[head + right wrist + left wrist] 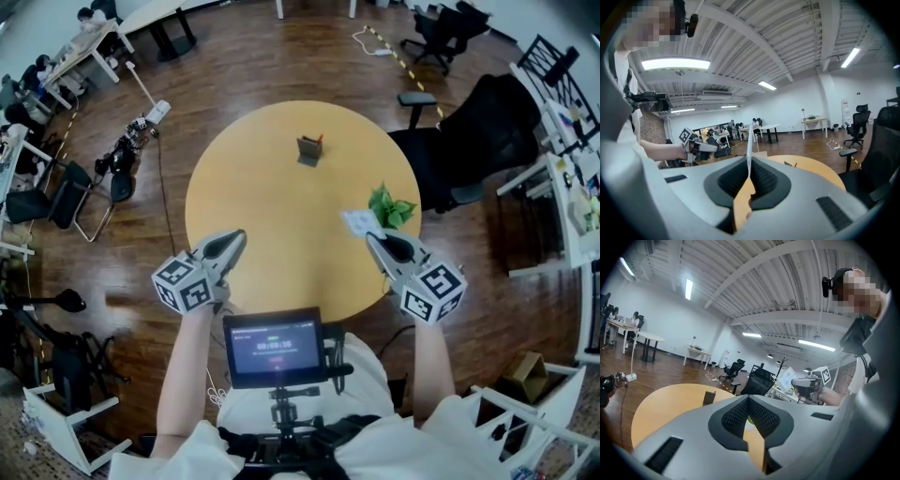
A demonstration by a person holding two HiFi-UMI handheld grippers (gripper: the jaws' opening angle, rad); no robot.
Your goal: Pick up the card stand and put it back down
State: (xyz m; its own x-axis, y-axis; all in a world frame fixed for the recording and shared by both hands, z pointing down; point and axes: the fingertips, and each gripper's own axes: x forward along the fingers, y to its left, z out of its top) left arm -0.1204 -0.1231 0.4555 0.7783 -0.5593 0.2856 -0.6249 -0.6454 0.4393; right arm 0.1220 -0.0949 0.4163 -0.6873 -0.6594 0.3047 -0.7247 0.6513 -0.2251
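Right gripper (368, 234) clamped on white card (359, 221), likely meant for the far card stand (309, 148); left gripper (242, 234) closed, empty, waiting.

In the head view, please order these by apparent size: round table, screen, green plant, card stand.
1. round table
2. screen, which looks bigger because it is nearest the camera
3. green plant
4. card stand, the farthest away

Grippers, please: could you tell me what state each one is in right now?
Left gripper: closed, holding nothing.
Right gripper: closed on a white card.
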